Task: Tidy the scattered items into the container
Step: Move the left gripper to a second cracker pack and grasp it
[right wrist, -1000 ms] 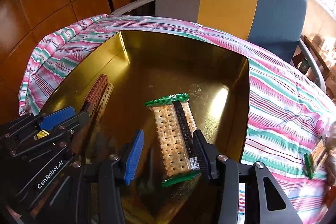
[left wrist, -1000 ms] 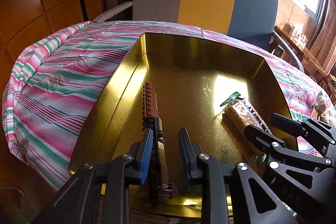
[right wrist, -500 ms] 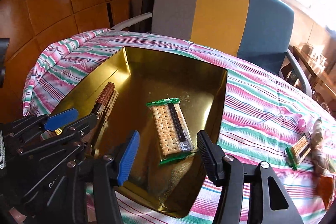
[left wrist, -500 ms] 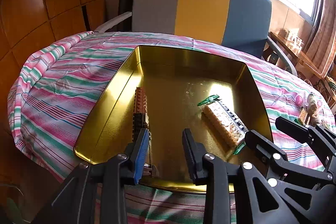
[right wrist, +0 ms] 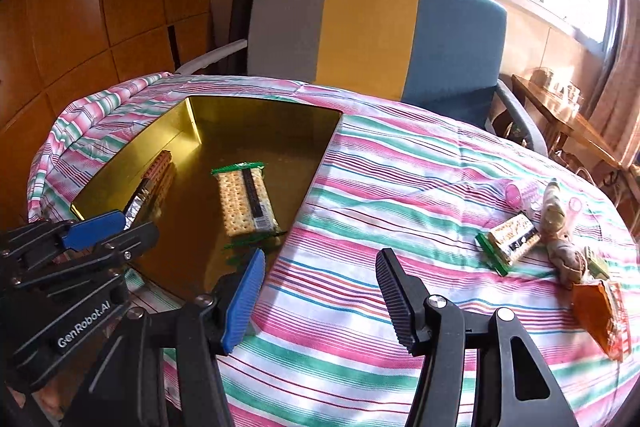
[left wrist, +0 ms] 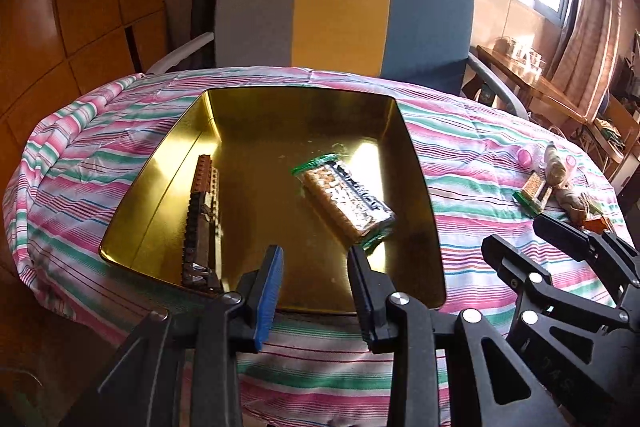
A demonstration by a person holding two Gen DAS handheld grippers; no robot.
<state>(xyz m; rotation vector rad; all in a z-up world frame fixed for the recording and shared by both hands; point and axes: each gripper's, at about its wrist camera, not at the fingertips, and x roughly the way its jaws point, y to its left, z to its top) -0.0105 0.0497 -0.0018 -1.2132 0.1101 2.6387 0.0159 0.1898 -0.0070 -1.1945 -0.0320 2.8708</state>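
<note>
Your left claw [left wrist: 314, 285] hangs just above the near rim of the gold tin [left wrist: 416, 163], its jaws moderately apart and gripping nothing. Your right claw [right wrist: 320, 291] sits to the right of the tin, over the striped cloth [right wrist: 400, 187] that covers the worktop; its jaws are spread wide and it too is empty.

Inside the tin, against its left wall, lies the long brown brick bar [left wrist: 200, 215], running from the near rim toward the far wall. Toward the right side of the tin floor lies a cracker packet [left wrist: 346, 201] with green ends, flat and angled, apart from the brick bar. In your right wrist view the same packet [right wrist: 246, 201] lies between the brick bar [right wrist: 154, 179] and the tin's right wall [right wrist: 316, 171].

Well to the right of the tin, near the right edge of the cloth, a cluster of loose items is left outside. Nearest the tin is a second cracker packet [right wrist: 508, 242]. Just beyond it, farther from the tin, is a small beige soft toy [right wrist: 560, 239], touching or nearly touching that packet. An orange packet [right wrist: 600, 319] lies on the near side of the toy. Two small pink things [right wrist: 518, 193] lie on the cloth at the cluster's far side; what they are cannot be told.

Behind the tin, across the worktop, stands a chair [right wrist: 372, 31] with a grey, yellow and blue back.
</note>
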